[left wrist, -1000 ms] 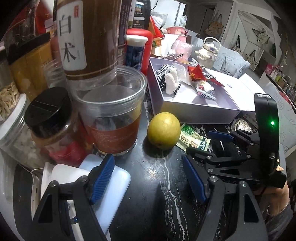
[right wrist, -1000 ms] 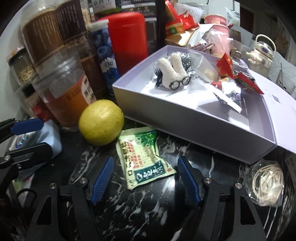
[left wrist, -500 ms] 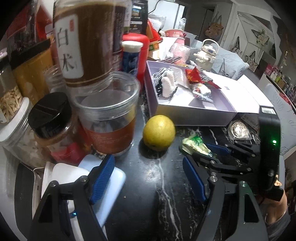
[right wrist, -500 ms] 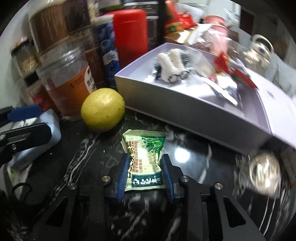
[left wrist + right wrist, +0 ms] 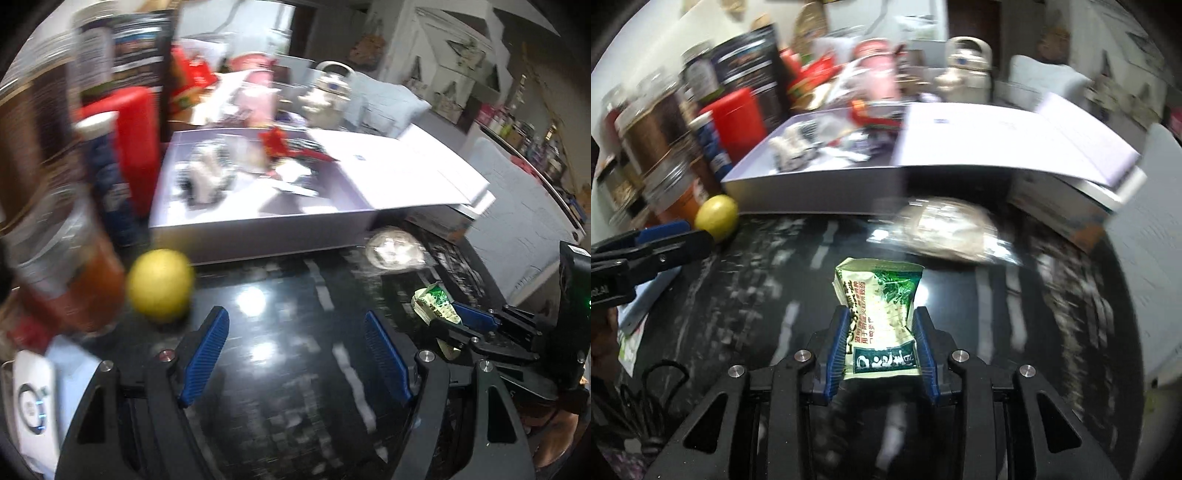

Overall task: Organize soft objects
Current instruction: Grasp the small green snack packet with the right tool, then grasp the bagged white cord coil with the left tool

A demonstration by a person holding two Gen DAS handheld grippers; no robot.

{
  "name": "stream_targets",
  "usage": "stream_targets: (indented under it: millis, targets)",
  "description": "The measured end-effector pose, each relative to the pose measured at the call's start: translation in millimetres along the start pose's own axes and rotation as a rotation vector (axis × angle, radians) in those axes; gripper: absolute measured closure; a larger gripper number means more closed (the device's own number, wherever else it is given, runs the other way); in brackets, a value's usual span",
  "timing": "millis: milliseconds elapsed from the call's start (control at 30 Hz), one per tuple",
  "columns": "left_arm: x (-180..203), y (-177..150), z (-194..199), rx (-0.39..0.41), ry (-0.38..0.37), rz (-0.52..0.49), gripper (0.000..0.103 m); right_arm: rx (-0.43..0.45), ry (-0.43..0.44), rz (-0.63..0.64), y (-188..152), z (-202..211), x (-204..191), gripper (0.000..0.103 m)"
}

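My right gripper is shut on a soft green and white packet and holds it above the black marble counter. The packet also shows in the left wrist view, pinched in the right gripper at the right. My left gripper is open and empty over the counter. An open pale lilac box behind holds a white plush toy and red wrappers; the box also shows in the right wrist view.
A yellow lemon lies left of the box front. Jars and a red canister crowd the left. A clear bag of rubber bands lies by the box. The box lid lies open to the right.
My right gripper has lifted the green packet off the counter and pulled back. Both views have swung to the right and are blurred with motion. My left gripper stays open.
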State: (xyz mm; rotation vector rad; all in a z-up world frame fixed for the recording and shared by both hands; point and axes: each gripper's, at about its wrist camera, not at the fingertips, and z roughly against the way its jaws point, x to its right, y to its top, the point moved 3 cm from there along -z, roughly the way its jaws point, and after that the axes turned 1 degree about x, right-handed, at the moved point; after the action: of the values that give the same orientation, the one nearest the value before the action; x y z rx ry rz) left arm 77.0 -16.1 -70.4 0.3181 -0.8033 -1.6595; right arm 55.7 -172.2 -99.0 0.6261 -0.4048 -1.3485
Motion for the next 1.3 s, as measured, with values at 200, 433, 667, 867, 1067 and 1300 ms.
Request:
stream_targets:
  millis: [200,433,667,867,1067,1300]
  targets:
    - [41.6,10.3,-24.9,-0.018,-0.046,-0.032,0.027,0.011,-0.039,-0.075,-13.3,12.0,49.9,0.069]
    - [77.2,28.5,-58.4,-0.036,-0.074,-0.066,0.027,0.007,-0.073,-0.135,-18.6,15.8,91.3,0.069]
    - [89.0,46.3,-89.5,-0.040,-0.062,-0.047,0.027,0.012,-0.100,-0.148,-12.5,13.5,116.9,0.069]
    - [101.6,58.5,-119.4,-0.055,-0.055,-0.070,0.027,0.013,-0.103,-0.161,-2.2,4.1,131.5,0.069]
    - [113.4,52.4,-146.3,-0.085,-0.023,-0.132,0.027,0.005,-0.095,-0.179,1.3,0.0,138.2,0.068]
    - [113.6,46.8,-150.5,-0.099,-0.039,-0.147,0.039,0.012,-0.109,-0.194,0.1,3.4,140.6,0.068]
